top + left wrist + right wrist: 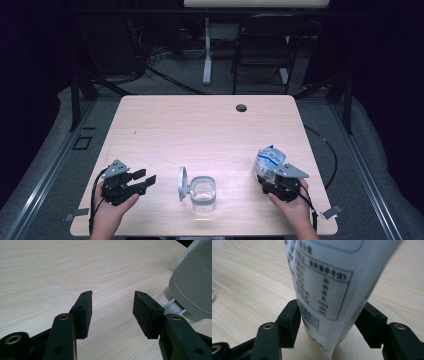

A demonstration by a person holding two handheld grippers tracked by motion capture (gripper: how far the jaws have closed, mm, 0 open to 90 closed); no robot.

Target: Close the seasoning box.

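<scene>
My right gripper (328, 326) stands wide around the white bag (324, 290), its pads beside the bag's lower end with no firm squeeze that I can see. The bag stands on the table (200, 125), right of the open-lidded jar (202, 192). I'd close gently, low down (the bag is soft). My left gripper (112, 311) waits open, empty.
</scene>
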